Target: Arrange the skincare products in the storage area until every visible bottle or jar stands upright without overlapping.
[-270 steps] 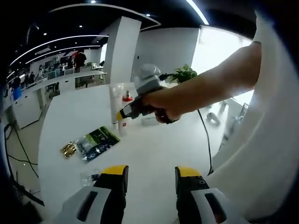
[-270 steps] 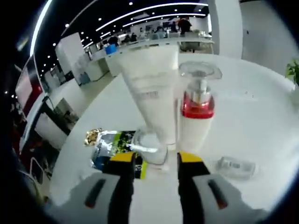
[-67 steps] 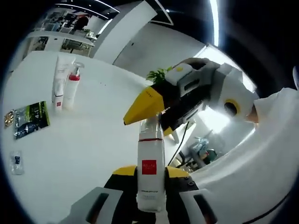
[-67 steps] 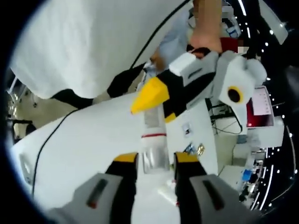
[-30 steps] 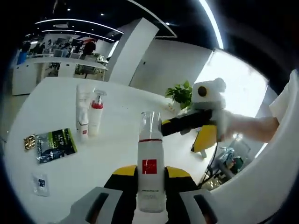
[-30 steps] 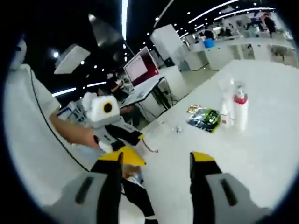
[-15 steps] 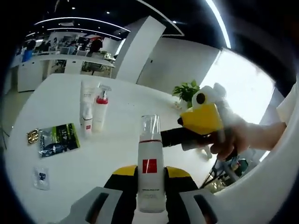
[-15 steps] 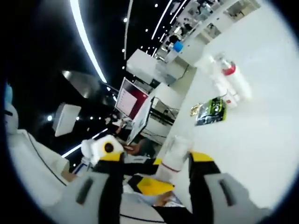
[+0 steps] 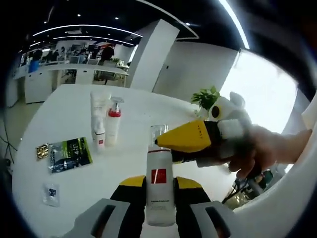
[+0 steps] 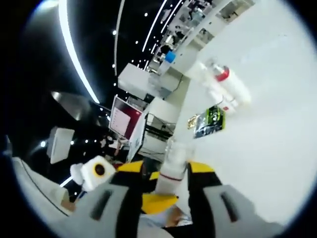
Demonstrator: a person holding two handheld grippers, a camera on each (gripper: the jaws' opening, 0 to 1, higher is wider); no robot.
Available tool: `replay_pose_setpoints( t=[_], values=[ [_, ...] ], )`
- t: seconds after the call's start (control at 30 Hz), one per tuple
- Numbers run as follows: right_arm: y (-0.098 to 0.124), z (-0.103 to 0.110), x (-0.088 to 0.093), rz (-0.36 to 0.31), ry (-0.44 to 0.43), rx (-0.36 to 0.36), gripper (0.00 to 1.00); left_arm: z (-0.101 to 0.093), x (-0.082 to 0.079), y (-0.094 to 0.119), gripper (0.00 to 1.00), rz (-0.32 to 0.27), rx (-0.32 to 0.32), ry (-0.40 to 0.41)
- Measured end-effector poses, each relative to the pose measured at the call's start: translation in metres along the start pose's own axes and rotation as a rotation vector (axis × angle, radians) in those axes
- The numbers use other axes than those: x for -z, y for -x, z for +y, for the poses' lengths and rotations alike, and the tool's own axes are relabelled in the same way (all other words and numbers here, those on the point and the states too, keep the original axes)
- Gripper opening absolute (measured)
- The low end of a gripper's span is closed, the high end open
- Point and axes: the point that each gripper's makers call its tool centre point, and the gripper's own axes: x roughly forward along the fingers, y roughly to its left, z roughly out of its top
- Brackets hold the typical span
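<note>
Since half a second ago, the right gripper (image 9: 171, 144) is being closed around the cap of the bottle (image 9: 160, 191), itself being clamped upright by the left gripper (image 9: 159, 184) over the desk's (image 9: 74, 188) near edge. Bare desk is lying between it and the tube (image 9: 97, 119) and pump (image 9: 113, 126) standing toward the far edge.

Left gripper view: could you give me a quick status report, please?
Left gripper shut on white bottle, upright. Right gripper at its clear cap, grip unclear. Tube and pump bottle upright on table. Sachet lying flat nearby.
</note>
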Motion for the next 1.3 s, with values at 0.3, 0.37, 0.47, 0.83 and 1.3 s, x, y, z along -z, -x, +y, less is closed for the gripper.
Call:
replay_pose_setpoints(
  t=[0.3, 0.37, 0.47, 0.83, 1.3],
  values=[
    [-0.001, -0.015, 0.001, -0.007, -0.039, 0.088, 0.23, 0.001, 0.005, -0.003, 0.22, 0.015, -0.024, -0.036],
    [-0.002, -0.011, 0.001, -0.006, -0.003, 0.089, 0.22, 0.002, 0.005, -0.002, 0.23, 0.008, -0.032, -0.064],
    [-0.004, -0.004, 0.004, 0.022, 0.05, 0.07, 0.2, 0.005, 0.009, -0.002, 0.23, 0.019, -0.028, -0.069],
    [0.007, 0.03, 0.011, 0.186, 0.32, -0.169, 0.2, -0.021, 0.009, 0.011, 0.28, 0.006, 0.275, 0.077],
    [0.032, 0.065, 0.032, 0.34, 0.48, -0.465, 0.2, -0.068, 0.009, 0.029, 0.25, 0.038, 0.62, 0.13]
  ],
)
